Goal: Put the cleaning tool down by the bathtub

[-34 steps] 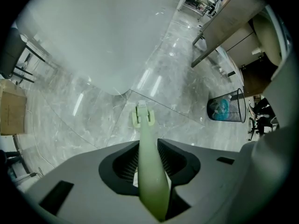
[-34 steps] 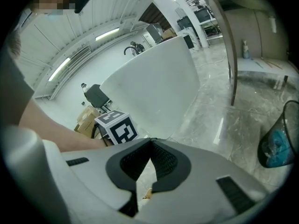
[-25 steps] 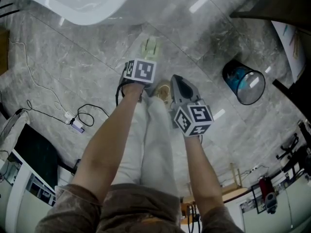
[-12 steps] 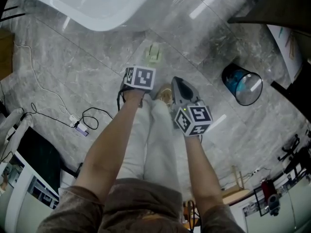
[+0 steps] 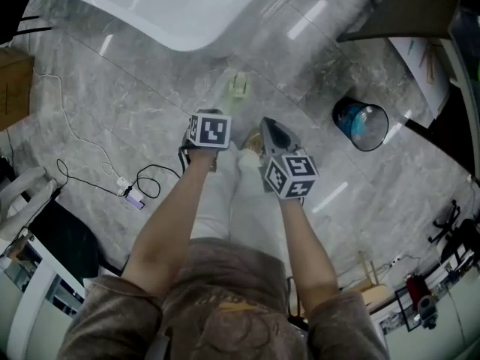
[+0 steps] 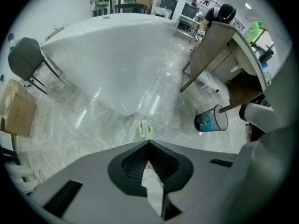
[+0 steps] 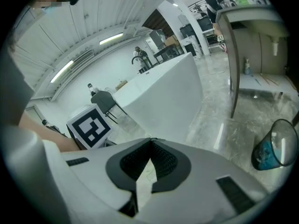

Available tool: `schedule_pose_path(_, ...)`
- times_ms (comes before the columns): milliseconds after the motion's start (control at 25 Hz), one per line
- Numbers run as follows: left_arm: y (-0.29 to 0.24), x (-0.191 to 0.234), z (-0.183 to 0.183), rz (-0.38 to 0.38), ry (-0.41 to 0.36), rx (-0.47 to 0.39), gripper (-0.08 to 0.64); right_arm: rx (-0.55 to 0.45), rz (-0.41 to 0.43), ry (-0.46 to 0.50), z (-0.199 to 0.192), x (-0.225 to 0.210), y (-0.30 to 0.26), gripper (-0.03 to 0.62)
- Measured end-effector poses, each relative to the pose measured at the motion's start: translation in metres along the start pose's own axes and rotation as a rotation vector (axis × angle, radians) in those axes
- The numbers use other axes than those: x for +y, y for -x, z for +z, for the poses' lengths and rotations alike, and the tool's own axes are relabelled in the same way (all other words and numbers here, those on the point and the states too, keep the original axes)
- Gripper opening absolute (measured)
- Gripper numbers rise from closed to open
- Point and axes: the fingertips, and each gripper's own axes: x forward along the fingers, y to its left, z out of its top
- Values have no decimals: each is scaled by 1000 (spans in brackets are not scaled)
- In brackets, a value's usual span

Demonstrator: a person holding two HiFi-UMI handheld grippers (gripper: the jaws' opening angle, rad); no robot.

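The pale green cleaning tool [image 5: 238,85] lies on the grey marble floor just off the white bathtub's [image 5: 187,13] rounded end. It also shows in the left gripper view as the cleaning tool [image 6: 145,129], below and beyond the jaw tips. My left gripper [image 6: 148,143] hangs above it, pointing steeply down; its jaws have just been closing and now meet with nothing between them. In the head view only its marker cube [image 5: 209,130] shows. My right gripper [image 5: 271,128] is beside it at the right, shut and empty, tips together [image 7: 150,140].
A mesh waste bin [image 5: 361,126] with a blue liner stands at the right. A dark cabinet [image 5: 405,13] is at the upper right. White and black cables with a plug [image 5: 127,193] lie on the floor at the left. A cardboard box [image 5: 11,81] sits at the far left.
Both grippers have risen off the floor toward the camera. The cleaning tool stays lying on the floor by the bathtub, apart from both grippers.
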Motion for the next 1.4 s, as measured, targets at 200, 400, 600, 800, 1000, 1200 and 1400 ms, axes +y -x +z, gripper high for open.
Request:
schedule_pose_path(200,63,-11,-2,-58,24,-47,3,-6,3,-20,14,36,38,-2)
schedule_pose_path(400,135,-23,-6,-81,32,-96,3,6,-10,-40,30,60,86,-2)
schedule_pose_path(600,211,-40,8,-183,-73,-259,3,-13,13,-28,55,87,131,-2)
schedule_pose_path(800,284,-56,8,-263,-177,-405,3,-32,99,16,69,127,178,-2)
schedule_pose_path(1000,347,-73,14,-300,-292,-528,2,-83,153,111,87,160,216,-2)
schedule_pose_path(1200,402,-93,9,-389,-364,-632,3,-178,180,176,113,181,253,-2)
schedule_pose_path(1400,447,-107,8,-405,-437,-733,3,-277,208,225,140,199,286,-2)
